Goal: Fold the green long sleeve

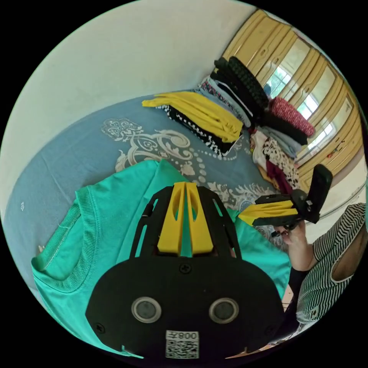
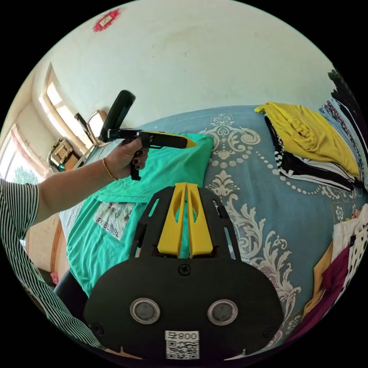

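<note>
Beneath the left gripper [image 1: 185,188] in the left gripper view, the green long sleeve [image 1: 111,214] lies on the blue patterned bedcover [image 1: 76,153], its ribbed neckline off to the tongs' left side. The two yellow jaws stand nearly together with only a thin slit between them, and nothing is caught there; they hang above the cloth rather than pinching it. Off to their right the right gripper [image 1: 245,216] comes into the frame, held by a hand [image 1: 295,237], its jaws also drawn close and empty, just above the garment's edge. Beyond both tips sits a stack of folded clothes [image 1: 199,115] topped by a yellow piece.

Ahead of the right gripper [image 2: 186,188] in the right gripper view, the green garment is spread flat, with one part laid back over the body as a doubled layer; a printed patch [image 2: 113,216] shows on the lower layer. The jaws here are narrow and hold nothing. Further ahead and to the left, the left gripper [image 2: 191,143] hovers over that doubled layer.

Judging from this, a first fold looks made, while the remaining folds and placing it with the stack are still to come.
</note>
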`<state>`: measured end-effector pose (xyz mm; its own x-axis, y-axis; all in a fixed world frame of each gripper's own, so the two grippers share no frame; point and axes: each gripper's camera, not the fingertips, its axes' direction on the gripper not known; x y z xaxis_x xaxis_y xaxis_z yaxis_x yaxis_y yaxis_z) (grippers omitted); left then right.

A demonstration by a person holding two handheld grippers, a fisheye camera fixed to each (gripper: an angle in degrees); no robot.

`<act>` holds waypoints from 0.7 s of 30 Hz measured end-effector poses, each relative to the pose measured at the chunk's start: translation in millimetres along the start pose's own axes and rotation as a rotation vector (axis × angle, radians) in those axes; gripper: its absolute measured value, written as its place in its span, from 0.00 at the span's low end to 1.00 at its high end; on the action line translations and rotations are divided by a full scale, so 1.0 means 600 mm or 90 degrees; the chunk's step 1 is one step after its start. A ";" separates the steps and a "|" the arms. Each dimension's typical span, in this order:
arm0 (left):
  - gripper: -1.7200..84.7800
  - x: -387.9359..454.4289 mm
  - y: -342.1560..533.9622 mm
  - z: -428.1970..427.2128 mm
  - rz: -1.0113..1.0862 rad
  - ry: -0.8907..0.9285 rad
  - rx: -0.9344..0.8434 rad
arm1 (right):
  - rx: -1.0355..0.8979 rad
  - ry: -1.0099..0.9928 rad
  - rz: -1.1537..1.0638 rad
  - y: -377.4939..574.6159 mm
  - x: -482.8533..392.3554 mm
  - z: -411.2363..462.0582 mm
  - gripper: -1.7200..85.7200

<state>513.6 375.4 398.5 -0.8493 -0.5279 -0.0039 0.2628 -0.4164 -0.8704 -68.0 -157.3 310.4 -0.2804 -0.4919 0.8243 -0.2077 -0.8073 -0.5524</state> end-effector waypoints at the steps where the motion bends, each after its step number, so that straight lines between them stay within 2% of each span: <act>1: 0.02 0.007 0.003 0.012 0.010 -0.018 -0.025 | -0.017 0.000 -0.009 -0.004 -0.009 0.010 0.02; 2: 0.02 0.018 0.010 0.036 0.030 -0.060 -0.075 | -0.066 0.014 -0.029 -0.010 -0.024 0.037 0.02; 4: 0.02 0.028 0.020 0.034 0.046 -0.085 -0.056 | -0.128 0.055 -0.035 -0.009 -0.036 0.078 0.02; 7: 0.02 0.031 0.023 0.010 0.051 -0.083 -0.007 | -0.107 0.029 -0.017 -0.011 -0.035 0.065 0.02; 9: 0.02 0.021 0.022 0.001 0.024 -0.123 0.017 | -0.106 0.000 0.003 -0.014 -0.032 0.062 0.02; 13: 0.02 -0.008 0.032 0.044 0.005 -0.150 -0.066 | -0.116 0.032 -0.012 -0.022 -0.066 0.069 0.02; 15: 0.02 -0.013 0.057 0.021 -0.023 -0.115 -0.049 | -0.117 0.047 -0.020 -0.027 -0.088 0.071 0.02; 18: 0.02 0.003 0.118 -0.033 -0.012 -0.122 -0.004 | -0.113 0.031 -0.010 -0.034 -0.101 0.071 0.02; 21: 0.02 0.016 0.202 -0.075 -0.026 -0.131 -0.006 | -0.111 0.036 -0.013 -0.041 -0.127 0.072 0.02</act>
<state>516.6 352.9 271.0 -0.7481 -0.6504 0.1315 0.2248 -0.4347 -0.8721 -0.7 -114.0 266.6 -0.3259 -0.4531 0.8297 -0.3724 -0.7452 -0.5532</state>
